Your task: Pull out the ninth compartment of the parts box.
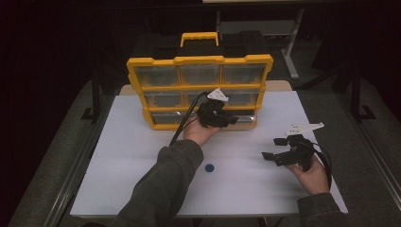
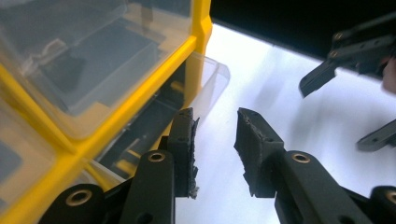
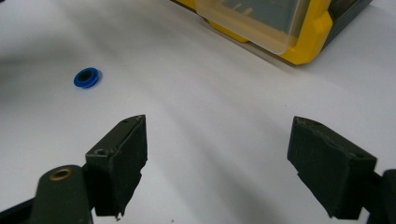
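One yellow organizer (image 1: pixel 198 90) is standing on one white table (image 1: pixel 142 161), showing nine clear drawers in three rows of three. One blue ring (image 1: pixel 209 167) is lying in front of the organizer. Two grippers are working there: left gripper (image 1: pixel 222 118), right gripper (image 1: pixel 276 149).

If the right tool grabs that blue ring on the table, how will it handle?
The blue ring looks small and flat with a centre hole, so probably very light. It lies flat on the smooth white table, so it may slide when nudged. Its low profile could make pinching tricky for the wide-open right tool; on edge, it would likely roll.
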A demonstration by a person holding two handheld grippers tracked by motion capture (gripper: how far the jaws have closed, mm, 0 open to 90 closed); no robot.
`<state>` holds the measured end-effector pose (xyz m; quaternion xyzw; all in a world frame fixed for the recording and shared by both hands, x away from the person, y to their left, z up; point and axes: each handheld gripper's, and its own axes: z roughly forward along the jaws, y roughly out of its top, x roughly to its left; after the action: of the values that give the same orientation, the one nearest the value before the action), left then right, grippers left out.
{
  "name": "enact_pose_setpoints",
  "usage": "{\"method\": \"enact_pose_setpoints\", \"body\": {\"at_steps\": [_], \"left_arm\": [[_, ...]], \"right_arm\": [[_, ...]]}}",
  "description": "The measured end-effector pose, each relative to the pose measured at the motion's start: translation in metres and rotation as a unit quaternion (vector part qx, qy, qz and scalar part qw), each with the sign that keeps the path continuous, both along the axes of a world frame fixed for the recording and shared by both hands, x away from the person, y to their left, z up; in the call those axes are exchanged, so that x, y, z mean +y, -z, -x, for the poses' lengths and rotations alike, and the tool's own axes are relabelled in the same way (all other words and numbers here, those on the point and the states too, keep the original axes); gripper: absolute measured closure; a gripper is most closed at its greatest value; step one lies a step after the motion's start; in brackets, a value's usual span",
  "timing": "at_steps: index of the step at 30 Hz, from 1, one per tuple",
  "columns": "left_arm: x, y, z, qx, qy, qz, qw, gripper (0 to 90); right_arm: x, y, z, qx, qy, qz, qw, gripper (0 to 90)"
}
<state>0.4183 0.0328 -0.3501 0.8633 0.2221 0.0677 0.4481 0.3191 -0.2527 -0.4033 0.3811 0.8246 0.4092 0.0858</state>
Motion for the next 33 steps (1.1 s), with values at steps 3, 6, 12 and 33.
{"method": "enact_pose_setpoints", "body": {"at_steps": [3, 6, 12, 33], "left_arm": [[-0.003, 0.0, -0.005, -0.012, 0.012, -0.032, 0.9994, 65.9], [-0.005, 0.002, -0.011, -0.02, 0.024, -0.057, 0.9979, 64.6], [-0.013, 0.002, -0.016, -0.036, 0.035, -0.087, 0.9949, 63.6], [-0.027, 0.021, -0.026, -0.027, 0.061, -0.154, 0.9859, 64.8]], "right_arm": [[0.0, 0.0, 0.0, 0.001, -0.001, 0.001, 1.0, 18.9], [0.001, 0.0, 0.0, 0.002, -0.003, 0.002, 1.0, 18.9], [0.002, 0.001, -0.001, 0.001, -0.007, 0.002, 1.0, 18.9], [0.005, 0.002, -0.001, 0.01, -0.008, 0.005, 0.9999, 18.8]]}}
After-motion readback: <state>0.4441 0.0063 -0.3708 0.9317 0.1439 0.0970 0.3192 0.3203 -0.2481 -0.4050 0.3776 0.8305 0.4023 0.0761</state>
